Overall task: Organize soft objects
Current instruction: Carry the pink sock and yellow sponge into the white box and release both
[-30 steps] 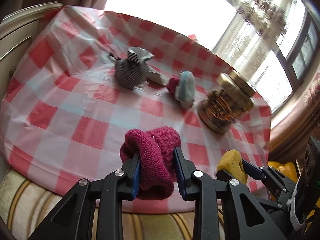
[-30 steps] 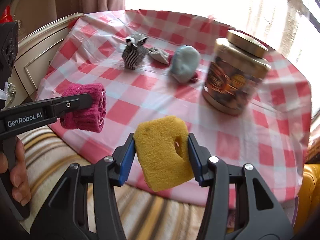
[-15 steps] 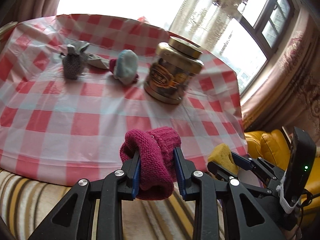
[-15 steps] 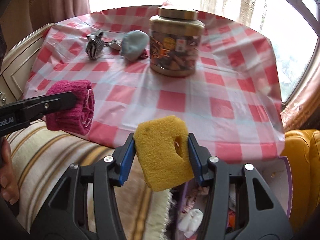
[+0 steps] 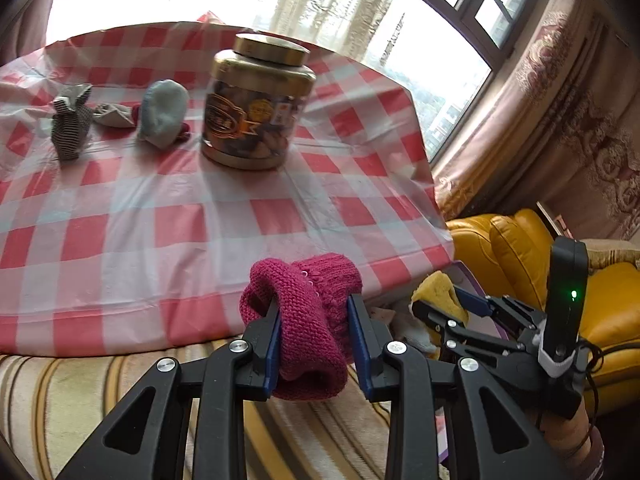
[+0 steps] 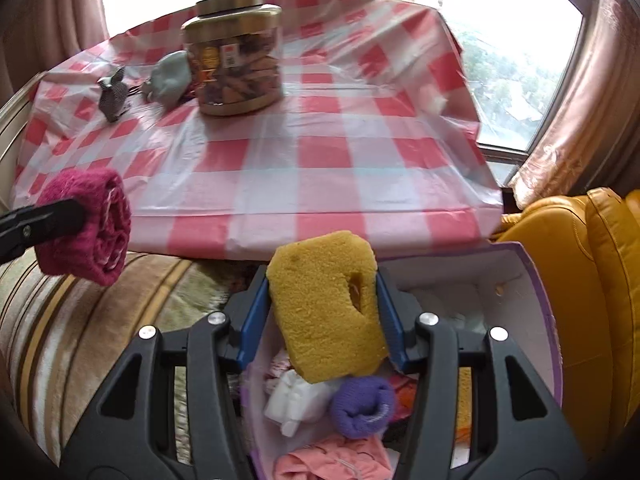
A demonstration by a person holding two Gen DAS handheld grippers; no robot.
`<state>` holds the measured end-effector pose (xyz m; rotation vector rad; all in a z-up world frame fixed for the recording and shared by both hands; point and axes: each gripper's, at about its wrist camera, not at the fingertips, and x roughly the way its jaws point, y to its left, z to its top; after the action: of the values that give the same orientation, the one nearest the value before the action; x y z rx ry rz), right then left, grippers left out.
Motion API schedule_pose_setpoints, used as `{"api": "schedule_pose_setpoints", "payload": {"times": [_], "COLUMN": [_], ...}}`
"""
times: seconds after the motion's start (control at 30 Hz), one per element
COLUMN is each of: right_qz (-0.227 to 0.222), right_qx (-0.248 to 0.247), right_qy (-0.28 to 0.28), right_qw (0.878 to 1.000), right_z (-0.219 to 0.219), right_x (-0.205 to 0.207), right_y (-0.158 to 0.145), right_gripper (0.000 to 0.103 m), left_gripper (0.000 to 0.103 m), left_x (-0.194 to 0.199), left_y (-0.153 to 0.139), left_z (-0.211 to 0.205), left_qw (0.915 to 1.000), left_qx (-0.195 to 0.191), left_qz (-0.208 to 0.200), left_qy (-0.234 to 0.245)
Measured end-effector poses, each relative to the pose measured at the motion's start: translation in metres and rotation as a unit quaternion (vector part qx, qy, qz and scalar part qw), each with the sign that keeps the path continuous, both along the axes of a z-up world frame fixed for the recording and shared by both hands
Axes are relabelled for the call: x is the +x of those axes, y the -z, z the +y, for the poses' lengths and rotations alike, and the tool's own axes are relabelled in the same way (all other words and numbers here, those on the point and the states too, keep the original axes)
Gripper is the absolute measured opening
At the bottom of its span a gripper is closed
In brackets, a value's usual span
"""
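Left wrist view, L to R: striped grey sock (image 5: 71,122) and pale blue sock ball (image 5: 163,113) sit on the checked tablecloth (image 5: 168,216), just beside each other, w/ the gold-lidded jar (image 5: 256,100) to their R. These soft items are not yet collected; the jar is rigid and prob. not part of the job.

Left gripper (image 5: 314,330): jaws clenched on the rolled magenta knit sock (image 5: 308,312), blue pads pressing both sides at mid-roll. A grip across the middle keeps the roll from unwinding in transit. The sock hangs off the table, above the striped sofa cover (image 5: 80,392).

Right wrist view, L to R: same magenta sock at far L; centre, right gripper (image 6: 323,312) grasps the yellow sponge (image 6: 324,304) across its flat faces, sponge upright, cut-out notch facing R. Pads dent it only slightly, i.e. light squeeze, enough for a low-mass item.

Below and behind the sponge: purple-edged box (image 6: 536,280), open top, already holding a purple sock roll (image 6: 362,406), white cloth (image 6: 296,396) and pink fabric (image 6: 340,460). Sponge is over the box opening, so judged step: drop-off. The box stands between sofa cover and yellow chair (image 6: 592,264), near the table edge, for short carries.
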<state>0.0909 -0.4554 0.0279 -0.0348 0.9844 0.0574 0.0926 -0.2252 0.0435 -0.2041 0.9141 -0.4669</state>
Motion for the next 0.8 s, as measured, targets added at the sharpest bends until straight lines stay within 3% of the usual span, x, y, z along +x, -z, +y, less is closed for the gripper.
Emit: {"api": "schedule_pose_setpoints", "payload": {"times": [0.67,0.73,0.8], "right_qz": [-0.01,-0.012,-0.013], "right_qx": [-0.042,-0.044,-0.043], "right_qy": [0.102,0.113,0.124], "right_qw": [0.994,0.993,0.991], "right_z": [-0.08,-0.085,-0.09], "right_x": [-0.01,-0.011,-0.011], "right_y": [-0.012,-0.014,-0.015], "right_gripper": [0.057,0.061,0.069], "left_gripper": [0.032,0.032,0.042], "left_x": [-0.025,-0.026,-0.028], "left_y": [0.002,0.001,0.001], "left_z": [-0.083,-0.087,-0.093], "left_qw": [0.9919,0.9903,0.987], "left_qx": [-0.013,-0.02,-0.033], "left_qz": [0.009,0.01,0.013], "left_qy": [0.126,0.137,0.157]}}
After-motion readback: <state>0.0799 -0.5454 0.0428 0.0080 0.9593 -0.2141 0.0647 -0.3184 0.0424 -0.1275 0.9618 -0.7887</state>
